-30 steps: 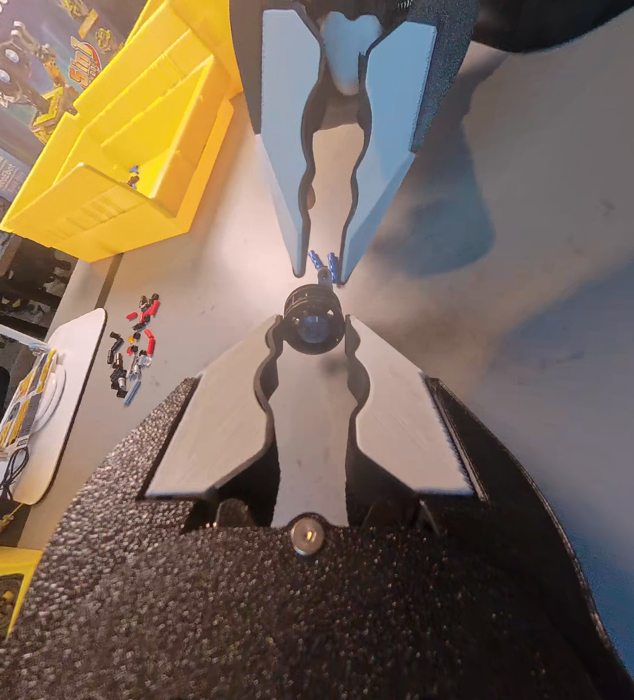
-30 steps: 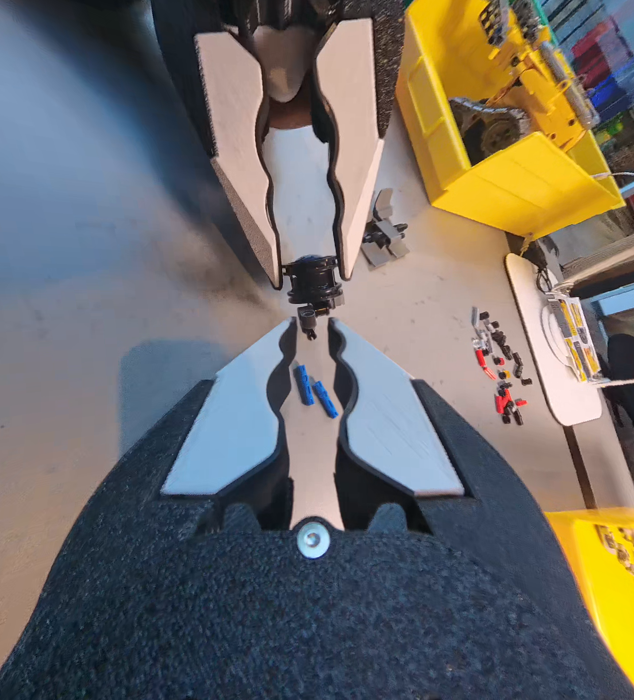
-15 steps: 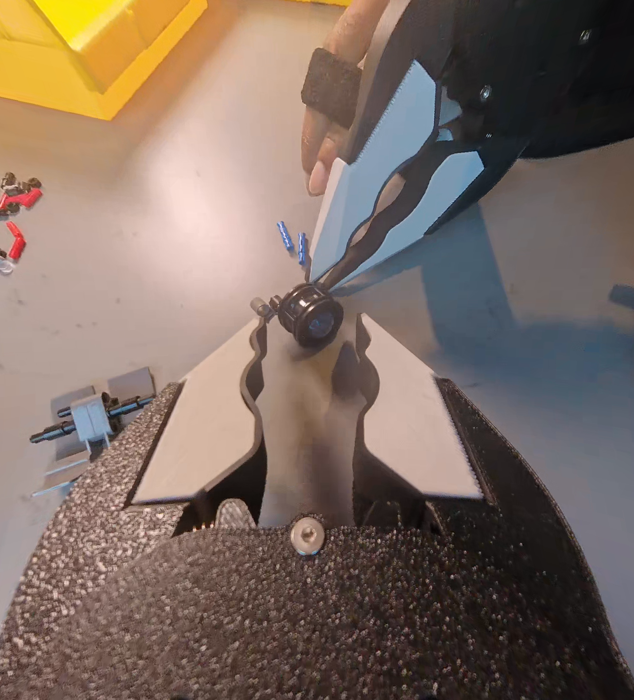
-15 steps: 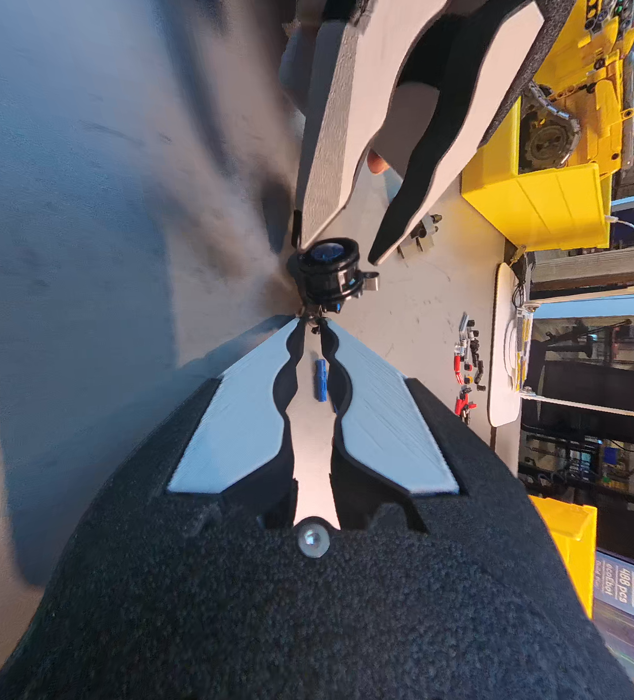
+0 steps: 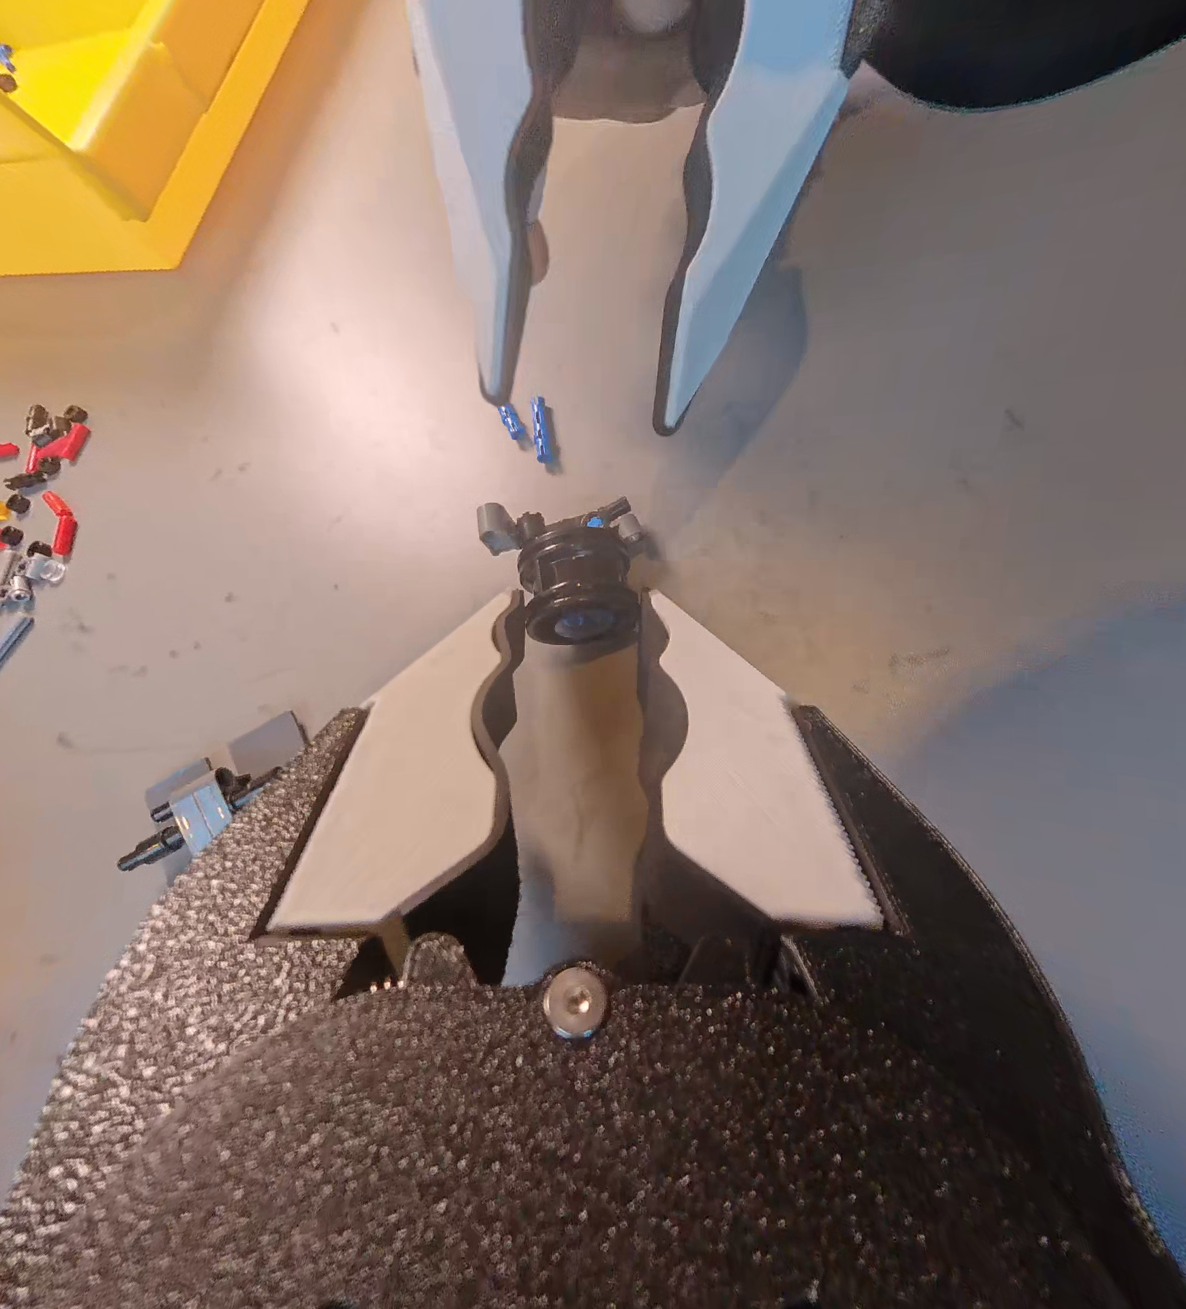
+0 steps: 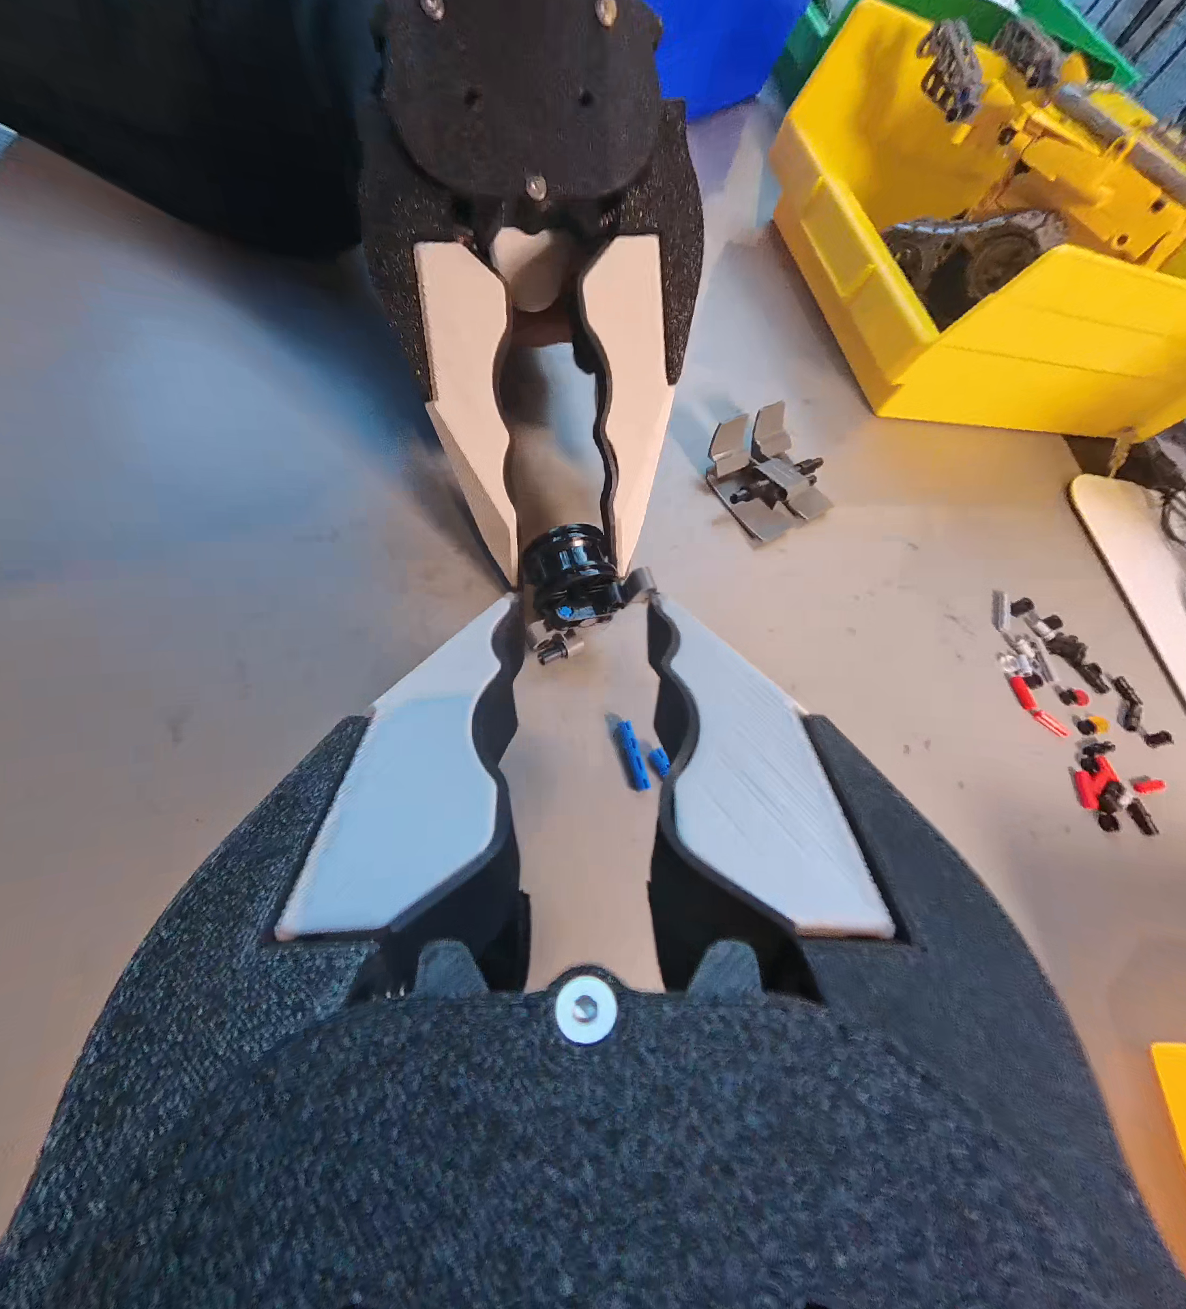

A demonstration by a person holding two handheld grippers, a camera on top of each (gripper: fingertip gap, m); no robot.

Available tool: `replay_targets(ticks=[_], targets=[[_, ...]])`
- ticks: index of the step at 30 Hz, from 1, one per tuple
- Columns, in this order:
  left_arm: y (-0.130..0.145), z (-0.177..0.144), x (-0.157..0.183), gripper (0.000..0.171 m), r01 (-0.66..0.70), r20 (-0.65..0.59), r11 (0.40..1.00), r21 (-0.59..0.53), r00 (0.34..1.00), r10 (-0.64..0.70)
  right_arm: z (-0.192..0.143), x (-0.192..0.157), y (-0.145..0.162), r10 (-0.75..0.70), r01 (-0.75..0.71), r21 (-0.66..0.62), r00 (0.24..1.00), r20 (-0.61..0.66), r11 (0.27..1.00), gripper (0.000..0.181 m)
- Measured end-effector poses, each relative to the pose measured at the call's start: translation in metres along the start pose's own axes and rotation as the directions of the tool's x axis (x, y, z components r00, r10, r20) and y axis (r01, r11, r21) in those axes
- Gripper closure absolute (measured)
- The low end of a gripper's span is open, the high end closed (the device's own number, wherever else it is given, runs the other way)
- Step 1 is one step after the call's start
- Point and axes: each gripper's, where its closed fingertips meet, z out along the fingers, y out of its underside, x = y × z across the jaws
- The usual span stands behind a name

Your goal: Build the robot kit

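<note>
Wheel (image 5: 579, 595), a small black grooved piece with grey connectors and a black pin on its far end, is clamped between the tips of the left tongs (image 5: 579, 608), just above the grey surface (image 5: 930, 496) near the middle of the left wrist view. Beyond it, the right tongs (image 5: 583, 404) point back toward the camera with their jaws spread wide and nothing between them. Two blue pins (image 5: 526, 425) lie on the surface just beside their left tip, a little apart from the wheel. Farther left is a scatter of small red, black and grey parts (image 5: 16, 538). A yellow bin (image 5: 80, 142) fills the far left corner, and a grey plate assembly (image 5: 207, 800) sits near the left tongs' body. In the right wrist view, the right tongs (image 6: 583, 609) are released, their fingers (image 6: 738, 793) set well apart. The blue pins (image 6: 636, 754) lie on the surface between them, close to the right finger. The wheel (image 6: 572, 559) is just past the tips, with its grey connector end reaching toward the gap; whether it touches either tip I cannot tell. The left tongs (image 6: 568, 563) come in from the far side, gripping it. To the right lie the grey plate assembly (image 6: 763, 471), the yellow bin (image 6: 1001, 340) holding a tracked model, and the loose parts (image 6: 1079, 708).
</note>
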Motion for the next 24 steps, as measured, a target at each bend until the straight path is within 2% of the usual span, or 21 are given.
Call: replay_targets(ticks=[5,7,10,13,18,24], targets=[[-0.001,0.001,0.001,0.140,-0.049,-0.020,0.999,0.013,0.999,0.050,0.018,-0.007,0.017,0.022,-0.008,-0.126,0.994,0.107,0.992,0.126],[-0.001,0.001,0.000,0.141,-0.057,-0.020,0.998,0.014,0.998,0.057,0.022,-0.003,0.023,0.034,-0.014,-0.164,0.992,0.122,0.986,0.131],[0.001,0.000,-0.001,0.141,-0.049,-0.011,0.999,0.010,0.999,0.049,0.020,-0.008,0.029,0.050,-0.021,-0.185,0.987,0.153,0.982,0.155],[0.001,0.000,-0.002,0.140,-0.028,-0.001,1.000,0.003,1.000,0.028,0.023,-0.009,0.034,0.029,0.004,-0.239,0.991,0.133,0.971,0.164],[0.002,0.001,-0.002,0.140,0.048,-0.002,0.999,-0.017,0.999,-0.048,0.023,-0.008,0.034,0.024,0.002,-0.268,0.996,0.090,0.964,0.166],[0.001,0.003,-0.003,0.140,0.078,0.032,0.996,-0.050,0.997,-0.076,0.020,-0.009,0.035,0.014,0.000,-0.297,0.999,0.046,0.955,0.163]])
